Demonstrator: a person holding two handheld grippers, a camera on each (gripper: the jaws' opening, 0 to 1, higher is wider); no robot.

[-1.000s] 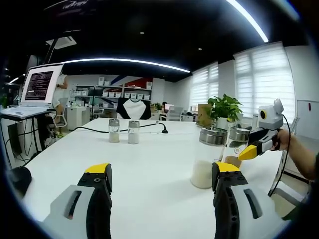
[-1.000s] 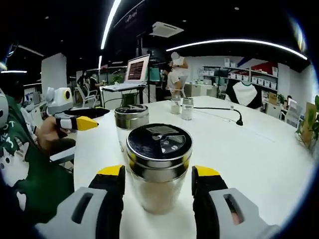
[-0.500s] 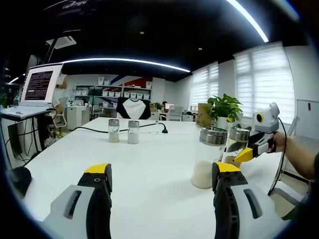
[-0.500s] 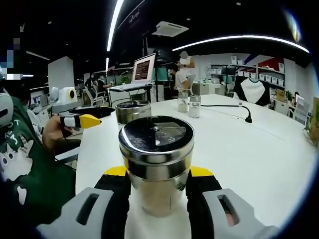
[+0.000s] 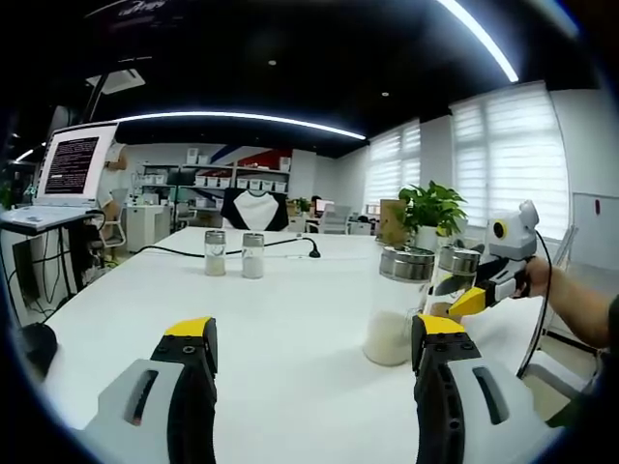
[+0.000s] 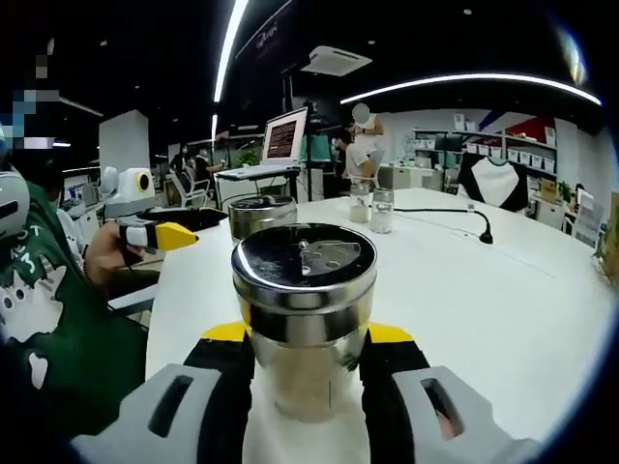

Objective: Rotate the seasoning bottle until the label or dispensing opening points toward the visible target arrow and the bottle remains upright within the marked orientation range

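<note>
In the right gripper view a glass seasoning bottle with a steel lid stands upright between my jaws. My right gripper is shut on its glass body, just under the lid. A second steel-lidded bottle stands right behind it. In the left gripper view that second bottle, holding white powder, stands on the white table to the right. The held bottle is beyond it, with the right gripper on it. My left gripper is open over the table, holding nothing.
Two small shakers and a black cable lie far back on the table. A laptop stands at the left and a plant at the right. A person in a green shirt holds the left gripper.
My right gripper's jaws have closed on the seasoning bottle, which now fills the view more. The lid's markings have turned a little. The left gripper's view has shifted slightly.
</note>
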